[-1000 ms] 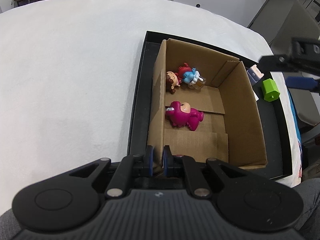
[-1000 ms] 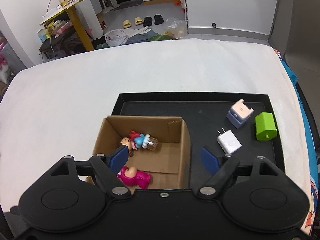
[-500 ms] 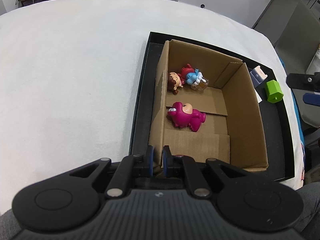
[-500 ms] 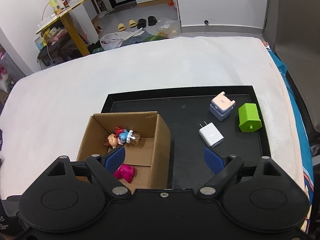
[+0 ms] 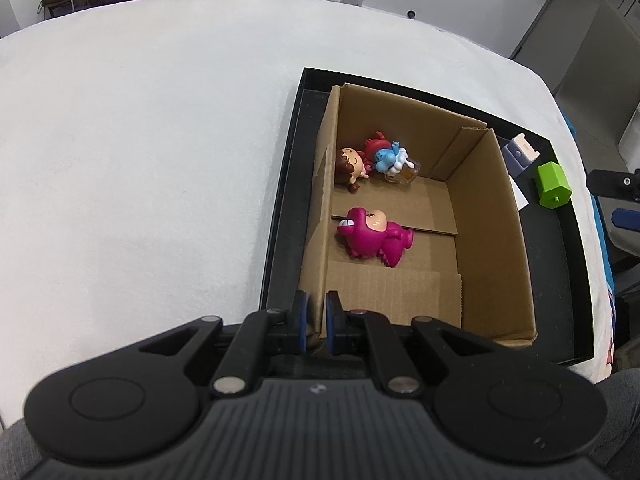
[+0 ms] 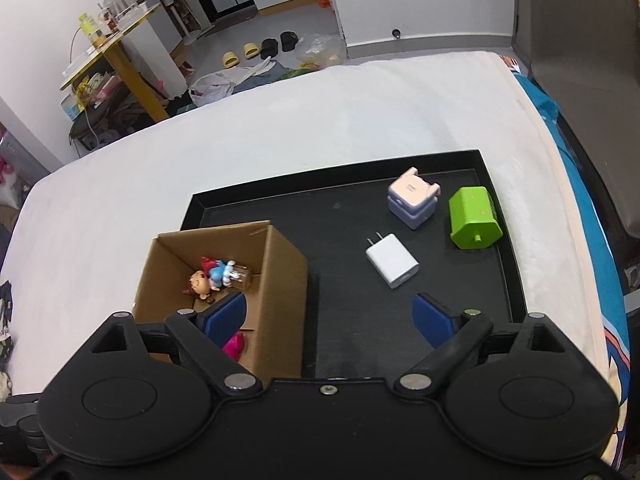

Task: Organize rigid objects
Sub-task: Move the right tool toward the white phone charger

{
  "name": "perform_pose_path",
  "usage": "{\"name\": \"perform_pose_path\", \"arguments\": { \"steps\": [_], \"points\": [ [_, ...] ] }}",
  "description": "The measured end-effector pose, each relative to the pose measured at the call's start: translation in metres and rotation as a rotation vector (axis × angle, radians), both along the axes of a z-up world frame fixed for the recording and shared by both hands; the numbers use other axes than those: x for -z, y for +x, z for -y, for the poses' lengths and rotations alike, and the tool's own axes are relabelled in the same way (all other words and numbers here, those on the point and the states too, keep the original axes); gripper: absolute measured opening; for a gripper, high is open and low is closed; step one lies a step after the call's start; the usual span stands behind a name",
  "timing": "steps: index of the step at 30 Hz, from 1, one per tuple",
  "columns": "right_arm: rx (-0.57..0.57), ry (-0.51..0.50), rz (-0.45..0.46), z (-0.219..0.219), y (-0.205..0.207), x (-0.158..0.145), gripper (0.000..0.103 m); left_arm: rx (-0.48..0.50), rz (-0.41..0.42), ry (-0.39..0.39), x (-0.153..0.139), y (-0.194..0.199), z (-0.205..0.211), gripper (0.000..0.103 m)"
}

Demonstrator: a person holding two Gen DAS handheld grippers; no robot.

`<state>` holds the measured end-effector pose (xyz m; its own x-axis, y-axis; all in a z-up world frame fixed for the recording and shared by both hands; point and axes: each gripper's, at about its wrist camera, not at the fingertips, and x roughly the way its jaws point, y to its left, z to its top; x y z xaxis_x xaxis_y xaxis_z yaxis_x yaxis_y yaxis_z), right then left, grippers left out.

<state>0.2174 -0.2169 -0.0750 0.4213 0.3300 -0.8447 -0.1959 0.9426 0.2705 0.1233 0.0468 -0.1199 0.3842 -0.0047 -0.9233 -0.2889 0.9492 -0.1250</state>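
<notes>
A cardboard box [image 5: 492, 220] stands at the left of a black tray [image 6: 352, 232]. My left gripper [image 5: 316, 316] is shut on the box's near left wall. Inside lie a pink dinosaur figure [image 5: 374, 238], a brown-haired doll [image 5: 352, 164] and a blue figure [image 5: 388, 158]. On the tray's right part lie a white charger [image 6: 392, 266], a pink-and-lilac charger [image 6: 412, 198] and a green plug [image 6: 472, 218]. My right gripper [image 6: 330, 314] hovers over the bare tray between the box [image 6: 280, 280] and the white charger. Its jaws are opening, with nothing between them.
The tray rests on a white padded table [image 5: 140, 140]. A blue cloth [image 6: 576, 184] runs along the table's right edge. A yellow-legged shelf [image 6: 116, 48] and shoes [image 6: 260, 46] stand on the floor beyond.
My right gripper has shifted right, from over the box toward the chargers, and its jaws have spread wider. The left gripper keeps its hold on the box wall.
</notes>
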Motion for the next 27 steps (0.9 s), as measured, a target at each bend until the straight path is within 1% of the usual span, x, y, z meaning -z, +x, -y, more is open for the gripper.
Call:
{"name": "perform_pose_path", "arguments": {
  "steps": [5, 12, 18, 24, 27],
  "points": [
    [0.044, 0.018, -0.018, 0.017, 0.009, 0.01, 0.09, -0.007, -0.006, 0.006, 0.0, 0.002, 0.002, 0.008],
    [0.069, 0.03, -0.036, 0.031, 0.022, 0.023, 0.09, -0.006, -0.011, 0.023, 0.001, 0.004, 0.005, 0.008],
    [0.034, 0.002, -0.046, 0.031, 0.036, 0.039, 0.09, -0.019, -0.014, 0.018, 0.002, 0.005, 0.004, 0.008],
    [-0.015, -0.034, -0.069, 0.022, 0.053, 0.057, 0.082, -0.023, -0.014, 0.015, 0.003, 0.006, 0.003, 0.008],
    [-0.043, -0.06, -0.076, 0.015, 0.06, 0.065, 0.082, -0.025, -0.015, -0.001, 0.005, 0.008, 0.0, 0.008]
  ]
}}
